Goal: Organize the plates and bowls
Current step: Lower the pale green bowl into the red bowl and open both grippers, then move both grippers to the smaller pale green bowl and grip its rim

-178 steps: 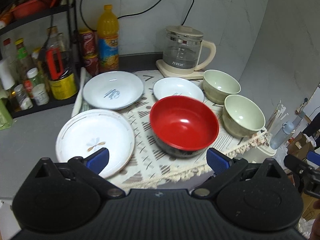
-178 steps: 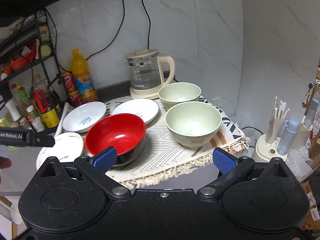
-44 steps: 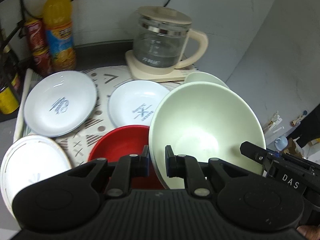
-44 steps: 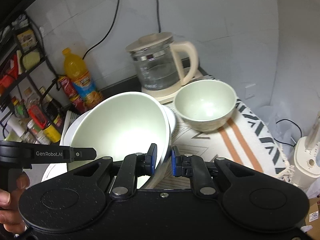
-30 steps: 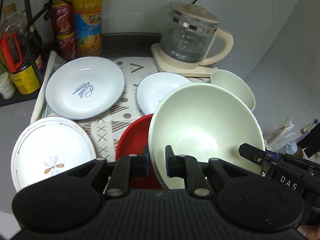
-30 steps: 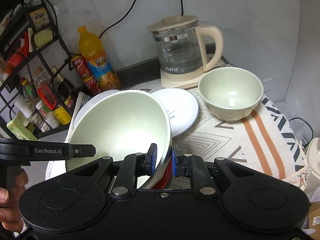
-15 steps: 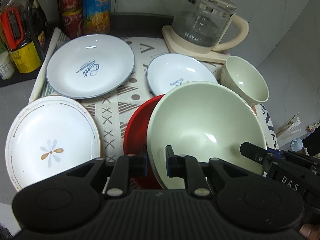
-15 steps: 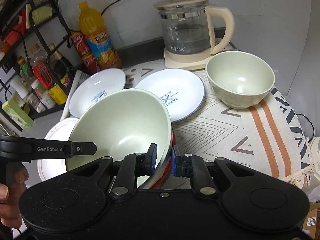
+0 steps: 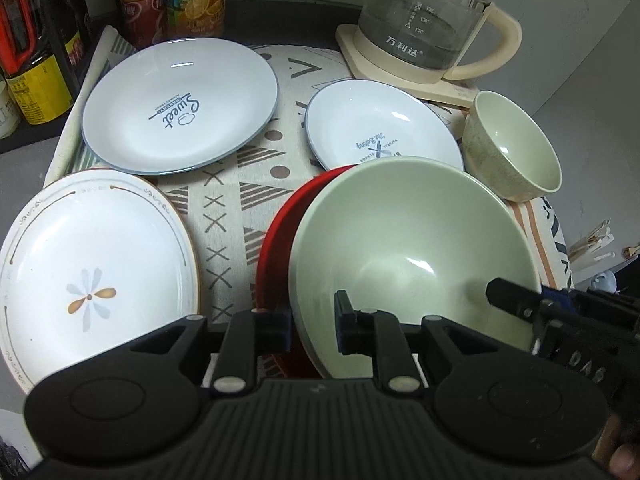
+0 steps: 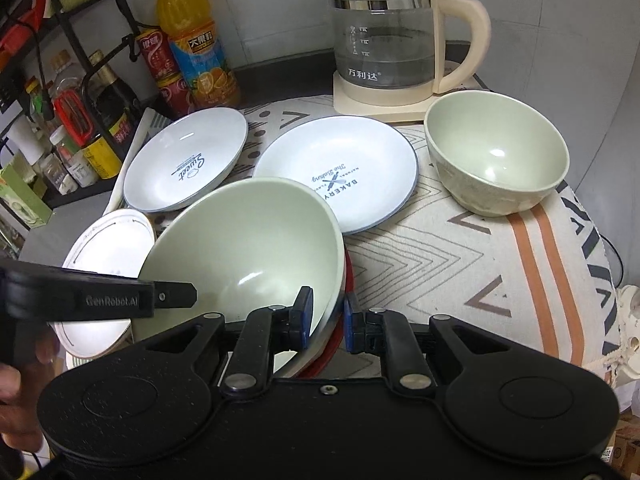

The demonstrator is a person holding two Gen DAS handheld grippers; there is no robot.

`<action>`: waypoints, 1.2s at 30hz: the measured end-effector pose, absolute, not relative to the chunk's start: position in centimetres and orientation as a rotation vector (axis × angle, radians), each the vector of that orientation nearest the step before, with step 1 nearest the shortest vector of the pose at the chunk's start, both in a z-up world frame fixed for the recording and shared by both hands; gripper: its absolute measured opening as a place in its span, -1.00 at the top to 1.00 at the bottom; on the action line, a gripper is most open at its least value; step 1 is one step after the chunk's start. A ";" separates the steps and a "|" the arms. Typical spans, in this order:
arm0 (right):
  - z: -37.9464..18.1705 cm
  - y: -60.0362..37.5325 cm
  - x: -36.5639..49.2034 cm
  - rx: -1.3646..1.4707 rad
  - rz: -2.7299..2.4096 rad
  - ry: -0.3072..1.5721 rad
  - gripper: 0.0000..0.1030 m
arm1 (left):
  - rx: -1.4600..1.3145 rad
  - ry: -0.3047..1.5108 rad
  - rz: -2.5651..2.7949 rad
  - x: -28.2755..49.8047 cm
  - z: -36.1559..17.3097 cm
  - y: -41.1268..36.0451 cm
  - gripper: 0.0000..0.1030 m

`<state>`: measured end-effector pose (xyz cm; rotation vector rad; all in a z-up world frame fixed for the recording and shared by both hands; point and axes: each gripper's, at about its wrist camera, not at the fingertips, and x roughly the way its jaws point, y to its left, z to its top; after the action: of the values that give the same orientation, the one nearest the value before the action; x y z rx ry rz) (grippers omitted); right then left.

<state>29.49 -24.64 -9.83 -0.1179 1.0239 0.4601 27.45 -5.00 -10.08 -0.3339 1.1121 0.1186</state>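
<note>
Green bowls (image 10: 248, 248) two, red bowl (image 9: 280, 240) one, plates (image 9: 180, 104) three.

Dim indoor light from above, cool in tone. Small white glare spots on the pale green glazed bowl (image 9: 408, 248) and the white round plate with blue lettering (image 9: 180, 104). Strong fisheye bending toward the edges, corners dark. Sharp focus mid-frame; slight softness on the black plastic gripper body (image 10: 328, 420) nearest the lens.

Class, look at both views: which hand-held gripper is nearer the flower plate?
Left. The left hand-held gripper grips the green bowl on its rim beside the flower plate; the right hand-held gripper grips the opposite rim, farther away.
</note>
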 end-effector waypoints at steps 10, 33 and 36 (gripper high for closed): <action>-10.0 -24.4 30.2 -0.175 0.446 1.004 0.92 | -0.330 1.138 0.111 28.9 -9.6 -5.0 0.26; -8.1 -29.5 31.6 0.035 0.295 0.884 -0.61 | -0.198 1.007 0.107 32.6 -4.6 -6.4 -0.60; -8.1 -30.8 32.1 0.084 0.258 0.875 -0.72 | -0.200 0.995 0.072 33.6 -4.6 -7.1 -0.61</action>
<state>32.08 -30.77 -8.09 0.0838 0.8748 0.2578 33.57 -7.13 -4.60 -0.2000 0.9951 0.0724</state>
